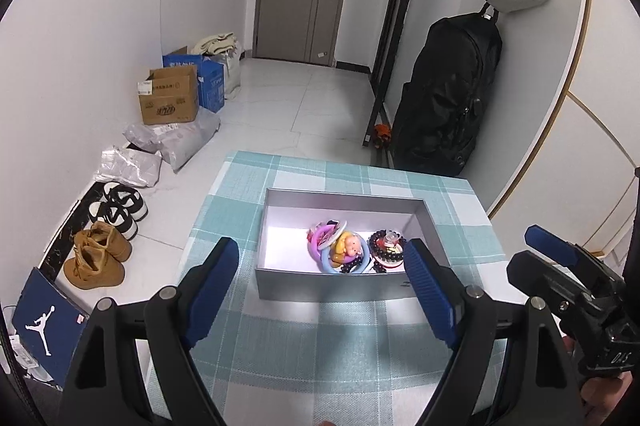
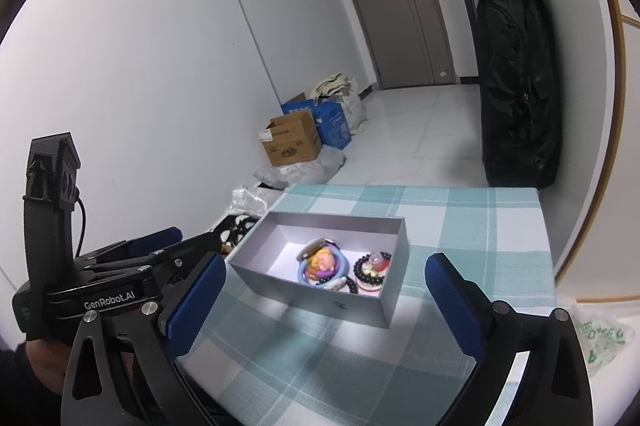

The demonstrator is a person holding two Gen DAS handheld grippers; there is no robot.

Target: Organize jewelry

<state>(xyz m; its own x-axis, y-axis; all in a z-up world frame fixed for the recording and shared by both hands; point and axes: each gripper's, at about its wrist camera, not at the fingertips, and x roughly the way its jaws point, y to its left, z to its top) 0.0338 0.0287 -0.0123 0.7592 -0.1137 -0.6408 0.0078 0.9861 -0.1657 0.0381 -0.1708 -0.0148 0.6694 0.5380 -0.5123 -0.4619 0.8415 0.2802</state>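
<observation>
A grey open box (image 1: 276, 222) (image 2: 394, 254) stands on the teal checked tablecloth (image 1: 320, 346) (image 2: 460, 226). Inside, at its right, lie coloured rings with a small doll figure (image 1: 340, 248) (image 2: 322, 262) and a dark bead bracelet around a small ornament (image 1: 386, 246) (image 2: 372, 268). My left gripper (image 1: 324, 290) is open and empty, held above the cloth in front of the box. My right gripper (image 2: 324, 306) is open and empty, in front of the box on the right side. The right gripper shows at the right edge of the left wrist view (image 1: 560, 258).
The table's far edge (image 1: 340, 162) drops to a white tiled floor. Shoes (image 1: 100, 250), parcels and cardboard boxes (image 1: 170, 98) line the left wall. A black bag (image 1: 448, 94) hangs at the right. A plastic bag (image 2: 600, 342) lies right of the table.
</observation>
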